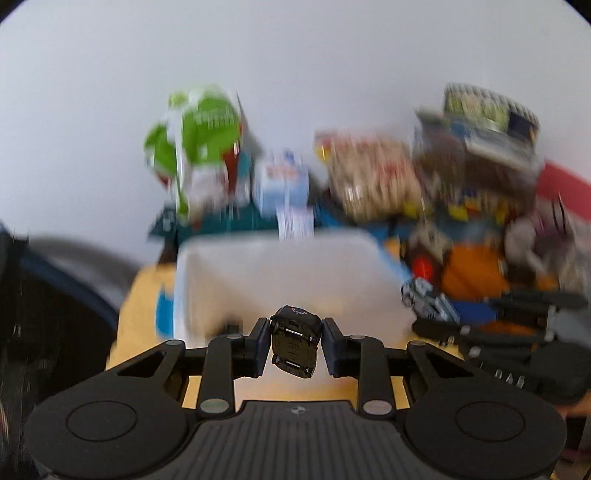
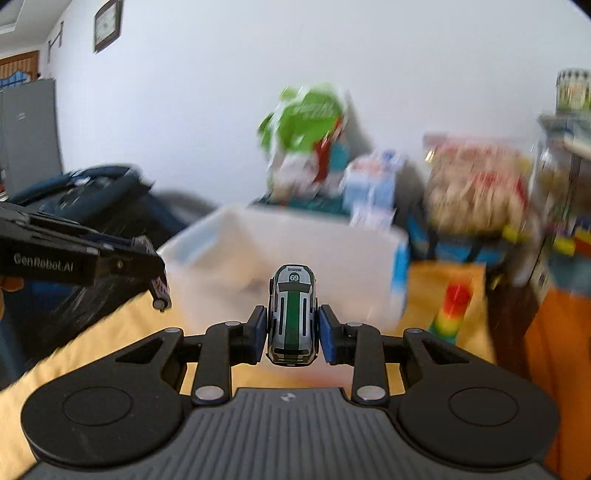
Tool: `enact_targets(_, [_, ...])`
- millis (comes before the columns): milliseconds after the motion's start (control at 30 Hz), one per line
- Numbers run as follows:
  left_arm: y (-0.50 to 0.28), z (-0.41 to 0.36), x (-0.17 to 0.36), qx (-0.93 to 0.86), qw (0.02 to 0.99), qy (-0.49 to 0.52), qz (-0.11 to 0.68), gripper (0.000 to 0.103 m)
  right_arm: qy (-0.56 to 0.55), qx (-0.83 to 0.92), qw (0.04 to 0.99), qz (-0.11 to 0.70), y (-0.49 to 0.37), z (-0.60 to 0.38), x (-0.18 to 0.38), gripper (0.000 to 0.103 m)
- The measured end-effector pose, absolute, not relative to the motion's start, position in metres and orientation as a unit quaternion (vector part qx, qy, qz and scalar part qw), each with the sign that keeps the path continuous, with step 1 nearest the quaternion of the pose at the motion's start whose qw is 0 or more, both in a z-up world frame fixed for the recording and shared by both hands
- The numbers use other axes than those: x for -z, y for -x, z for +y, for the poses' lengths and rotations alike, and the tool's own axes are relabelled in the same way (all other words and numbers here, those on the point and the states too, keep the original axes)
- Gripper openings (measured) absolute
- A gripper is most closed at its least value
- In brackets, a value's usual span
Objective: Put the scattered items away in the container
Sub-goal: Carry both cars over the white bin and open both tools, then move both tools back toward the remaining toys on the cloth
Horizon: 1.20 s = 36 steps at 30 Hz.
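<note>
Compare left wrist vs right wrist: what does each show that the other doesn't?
Left wrist only: the orange item right of the bin, and the black toy car's underside in the left gripper.
Right wrist only: the framed picture, grey cabinet, rainbow striped toy, and the silver toy car's "69" roof.
Both: white container, green bag, each gripper's jaws shut on a car.

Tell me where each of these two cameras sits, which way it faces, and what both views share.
Left wrist: sits on the left gripper, looking along its fingers at the white bin; a black toy car is clamped, underside showing.
Right wrist: sits on the right gripper, facing the same bin; it grips a silver toy car. The left gripper shows at left.
Shared: bin, green bag, yellow cloth.
</note>
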<state>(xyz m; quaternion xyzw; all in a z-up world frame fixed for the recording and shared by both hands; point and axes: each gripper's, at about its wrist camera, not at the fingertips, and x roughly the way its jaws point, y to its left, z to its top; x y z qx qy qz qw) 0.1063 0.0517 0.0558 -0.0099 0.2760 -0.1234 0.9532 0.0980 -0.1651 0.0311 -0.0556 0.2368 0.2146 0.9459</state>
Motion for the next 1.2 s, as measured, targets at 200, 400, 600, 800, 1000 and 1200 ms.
enact_targets(200, [-0.170, 0.040, -0.059, 0.116, 0.958, 0.029, 0.260, 0.033, 0.051, -0.193, 0.945, 0.259, -0.164, -0.152, -0.027, 0.033])
enact_targets(400, [-0.211, 0.038, -0.007, 0.092, 0.936, 0.008, 0.341, 0.034, 0.036, -0.175, 0.933, 0.312, -0.189, -0.149, 0.003, 0.035])
enact_targets(600, [-0.188, 0.042, -0.009, 0.096, 0.940, -0.021, 0.327, 0.040, 0.028, -0.177, 0.937, 0.300, -0.173, -0.155, -0.001, 0.047])
enact_targets(800, [-0.125, 0.050, -0.042, 0.132, 0.948, -0.017, 0.288, 0.058, 0.017, -0.203, 0.945, 0.256, -0.130, -0.174, -0.034, 0.046])
enact_targets(1000, [-0.067, 0.040, -0.012, 0.144, 0.933, -0.039, 0.329, 0.062, 0.060, -0.219, 0.925, 0.303, -0.071, -0.200, -0.014, 0.045])
enact_targets(1200, [-0.035, 0.006, 0.038, 0.159, 0.901, -0.075, 0.396, 0.062, 0.081, -0.231, 0.890, 0.386, -0.016, -0.222, 0.025, 0.046])
